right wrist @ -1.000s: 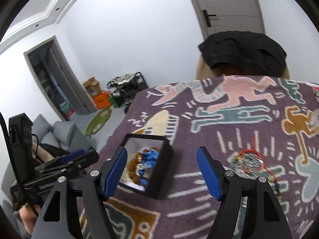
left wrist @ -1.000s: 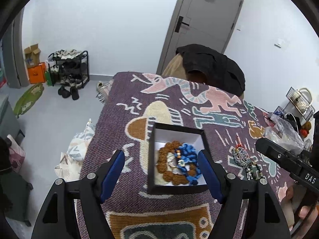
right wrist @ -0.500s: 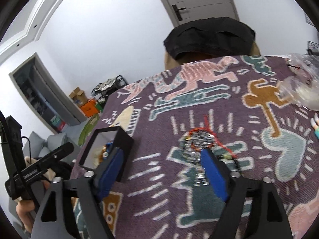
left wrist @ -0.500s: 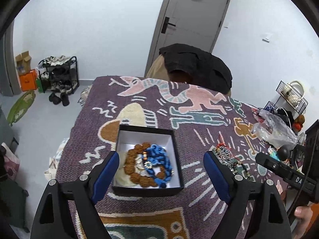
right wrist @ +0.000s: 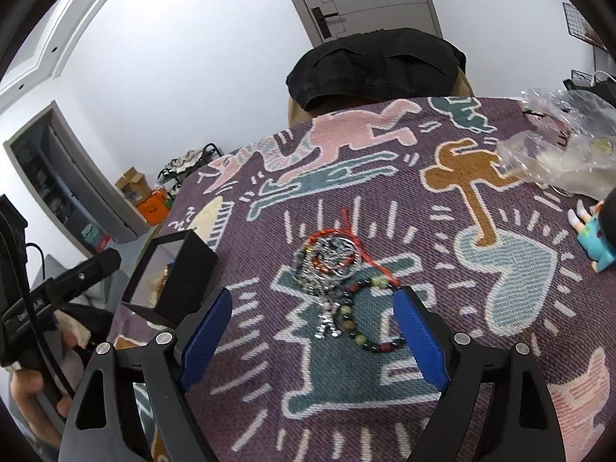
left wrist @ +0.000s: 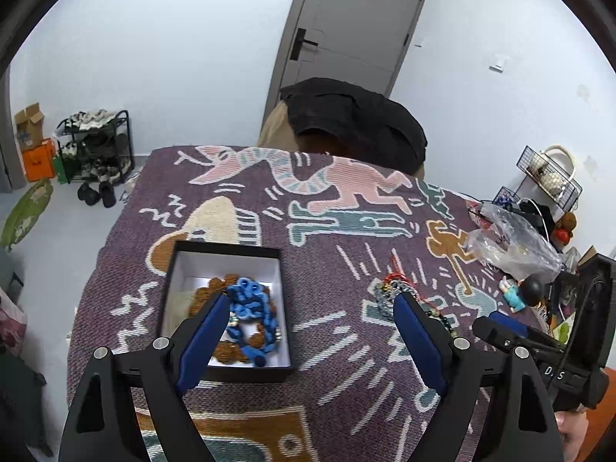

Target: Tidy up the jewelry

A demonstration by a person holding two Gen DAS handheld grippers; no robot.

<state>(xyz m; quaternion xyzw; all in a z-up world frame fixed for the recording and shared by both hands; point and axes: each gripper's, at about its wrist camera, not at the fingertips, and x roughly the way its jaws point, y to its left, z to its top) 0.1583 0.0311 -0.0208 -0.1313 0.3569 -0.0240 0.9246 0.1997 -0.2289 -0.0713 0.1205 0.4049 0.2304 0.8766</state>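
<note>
Compared with a second earlier, the left wrist view has shifted so that the black square cardboard box with white lining [left wrist: 227, 304] sits at lower left instead of centred between the pads, and the right wrist view now frames the loose tangle of silver chain, red cord and multicoloured bead strand [right wrist: 338, 281] at centre, where the box stood before. Both claws have just been opening. The left claw [left wrist: 312, 308] stands wide open, holding nothing; its left blue pad overlaps the box's near right part in the frame, and whether it touches the box cannot be told. The right claw [right wrist: 312, 304] is likewise spread wide and empty, its blue pads flanking the lower end of the tangle; contact with the beads cannot be told. The box, open-topped, lies on the purple woven cloth with cartoon figures [left wrist: 327, 346] covering the tabletop and contains a brown knobbly-bead bracelet [left wrist: 215, 288] with a blue chunky-link bracelet [left wrist: 250, 308] lying over it. The tangle rests on the cloth right of the box, apart from it. A crumpled clear plastic bag [right wrist: 558, 146] lies at upper right of the right wrist view, a small figurine in a turquoise outfit [right wrist: 596, 238] below it
</note>
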